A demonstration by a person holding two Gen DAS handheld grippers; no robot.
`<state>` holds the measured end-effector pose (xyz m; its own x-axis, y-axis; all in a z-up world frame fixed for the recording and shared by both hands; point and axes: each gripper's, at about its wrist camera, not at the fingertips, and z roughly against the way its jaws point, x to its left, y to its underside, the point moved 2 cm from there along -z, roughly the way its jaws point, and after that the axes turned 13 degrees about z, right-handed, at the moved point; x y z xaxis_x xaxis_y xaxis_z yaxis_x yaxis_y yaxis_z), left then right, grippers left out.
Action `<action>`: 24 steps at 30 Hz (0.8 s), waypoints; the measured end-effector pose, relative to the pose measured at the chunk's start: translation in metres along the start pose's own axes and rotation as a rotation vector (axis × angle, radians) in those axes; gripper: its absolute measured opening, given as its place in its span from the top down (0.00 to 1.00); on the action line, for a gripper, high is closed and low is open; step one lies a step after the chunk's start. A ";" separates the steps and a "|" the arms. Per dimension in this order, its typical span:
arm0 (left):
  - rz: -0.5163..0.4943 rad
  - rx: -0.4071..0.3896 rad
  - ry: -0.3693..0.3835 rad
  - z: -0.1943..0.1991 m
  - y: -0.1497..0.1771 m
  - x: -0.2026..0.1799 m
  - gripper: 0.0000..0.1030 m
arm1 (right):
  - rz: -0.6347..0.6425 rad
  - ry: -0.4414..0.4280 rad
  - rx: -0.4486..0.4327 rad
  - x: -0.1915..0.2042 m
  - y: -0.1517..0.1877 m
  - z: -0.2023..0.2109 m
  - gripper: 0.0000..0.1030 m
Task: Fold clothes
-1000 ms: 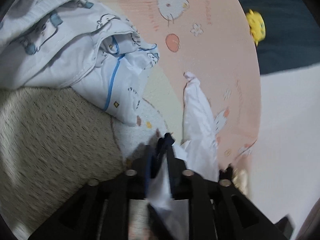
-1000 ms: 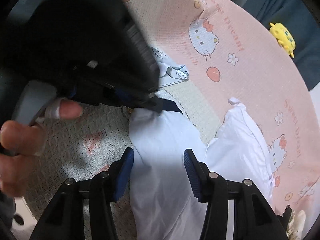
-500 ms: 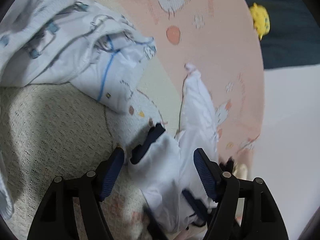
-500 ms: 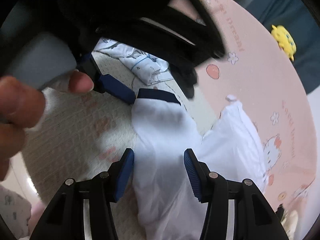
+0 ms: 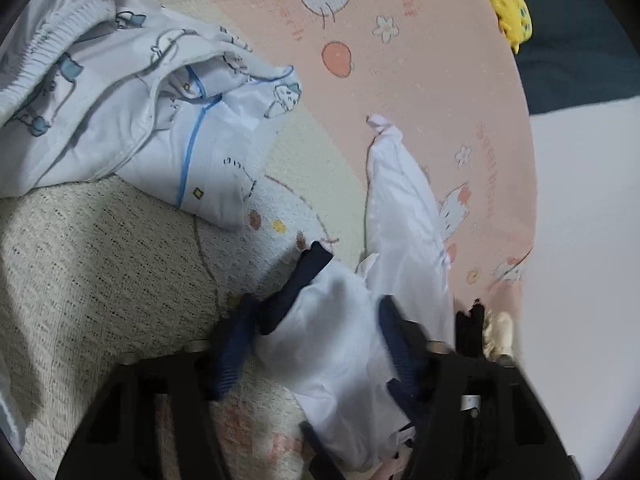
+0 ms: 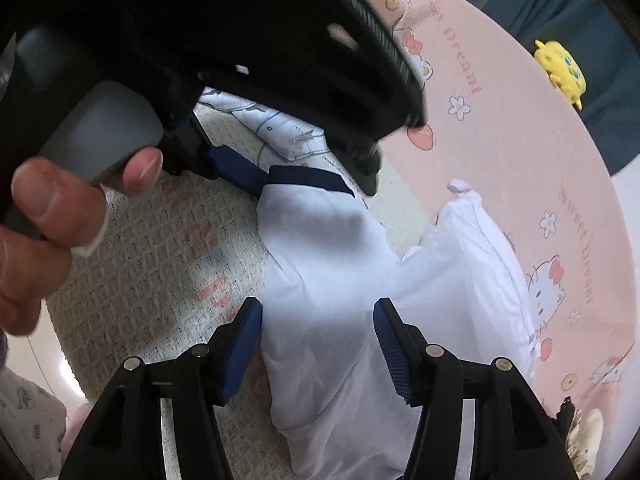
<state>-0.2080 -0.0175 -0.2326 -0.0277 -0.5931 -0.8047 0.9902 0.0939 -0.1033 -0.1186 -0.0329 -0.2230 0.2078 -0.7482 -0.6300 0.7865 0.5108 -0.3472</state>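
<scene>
Left tool [image 5: 310, 340]: jaws just closing, white garment [image 5: 340, 344] between them, not visibly pinched.
Right tool [image 6: 318, 340]: spread, jaws just widening, straddling the garment.
Garment: on mat [image 6: 160, 280], navy cuff [image 6: 308, 178] ahead.

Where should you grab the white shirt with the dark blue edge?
Probably at the dark blue cuff of the white shirt. That band is a firm, flat edge lying open on the cream blanket, so slide a hand-held gripper in from the blanket side.
</scene>
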 end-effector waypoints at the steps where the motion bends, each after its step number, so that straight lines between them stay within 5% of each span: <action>1: 0.006 0.001 -0.003 -0.001 0.000 0.003 0.73 | 0.007 -0.001 -0.003 0.001 -0.001 0.000 0.44; 3: 0.034 -0.005 0.008 0.000 0.001 0.010 0.85 | 0.016 0.004 -0.002 0.001 -0.002 -0.001 0.44; 11: 0.078 0.038 0.101 -0.007 0.007 0.007 0.86 | 0.063 0.055 -0.009 0.003 -0.009 -0.006 0.44; 20: 0.016 0.126 0.139 -0.006 0.018 0.001 0.86 | -0.119 -0.081 0.002 -0.025 -0.010 -0.019 0.44; 24: 0.063 0.058 0.195 0.004 0.016 0.009 0.86 | -0.162 -0.080 -0.020 -0.037 -0.012 -0.019 0.44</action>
<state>-0.1915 -0.0250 -0.2393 0.0141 -0.4213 -0.9068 0.9969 0.0763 -0.0199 -0.1471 -0.0031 -0.2090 0.1257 -0.8524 -0.5075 0.8018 0.3886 -0.4541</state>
